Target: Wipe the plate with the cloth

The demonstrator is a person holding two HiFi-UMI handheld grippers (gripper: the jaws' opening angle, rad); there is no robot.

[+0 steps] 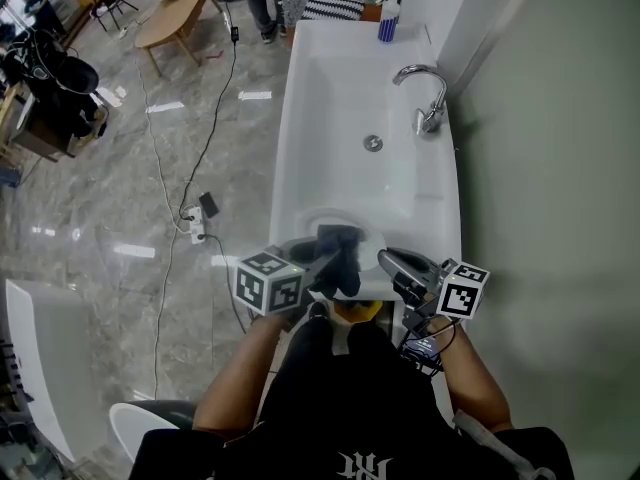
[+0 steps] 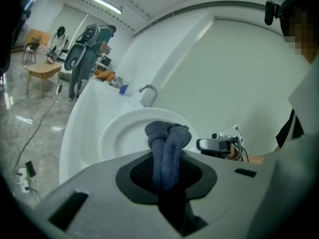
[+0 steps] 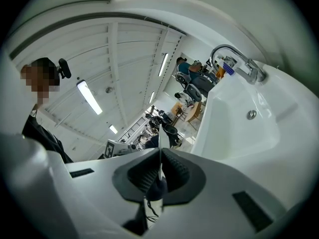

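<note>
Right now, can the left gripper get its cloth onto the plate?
Likely yes: the left gripper is shut on the cloth, and the plate, gripped by its rim in the right gripper, faces it with nothing between.
</note>
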